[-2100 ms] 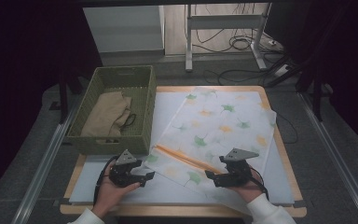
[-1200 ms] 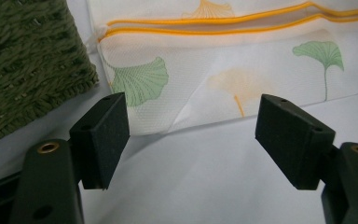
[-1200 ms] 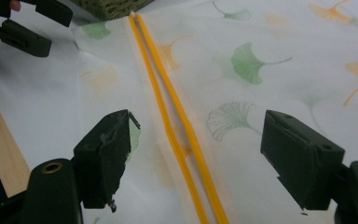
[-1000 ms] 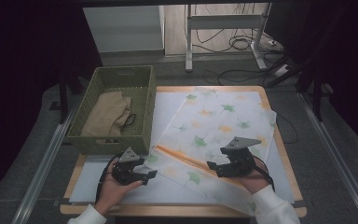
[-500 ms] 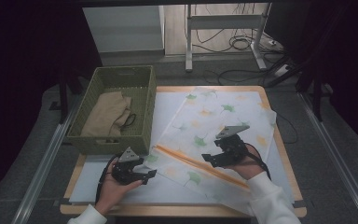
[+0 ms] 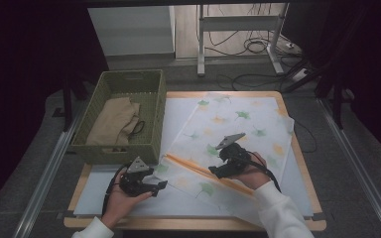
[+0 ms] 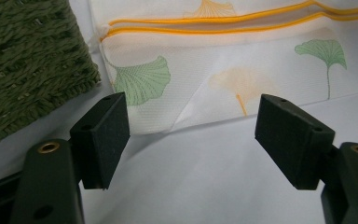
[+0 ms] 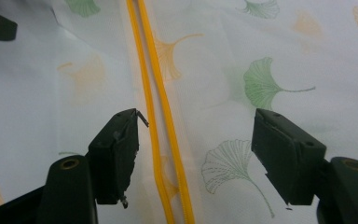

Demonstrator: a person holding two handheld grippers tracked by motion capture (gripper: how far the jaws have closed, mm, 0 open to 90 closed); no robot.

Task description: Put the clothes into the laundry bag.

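Both tools, left and right, gape over leaf-print cloth, its near edge sleeve-hidden.

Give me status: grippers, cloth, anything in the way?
Left gripper open, at cloth corner. Right gripper open over orange zipper. Green basket touching the cloth's left edge.

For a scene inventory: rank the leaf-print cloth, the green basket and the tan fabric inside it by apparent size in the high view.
1. leaf-print cloth
2. green basket
3. tan fabric

Basket lies farther back, yet the order looks clear.
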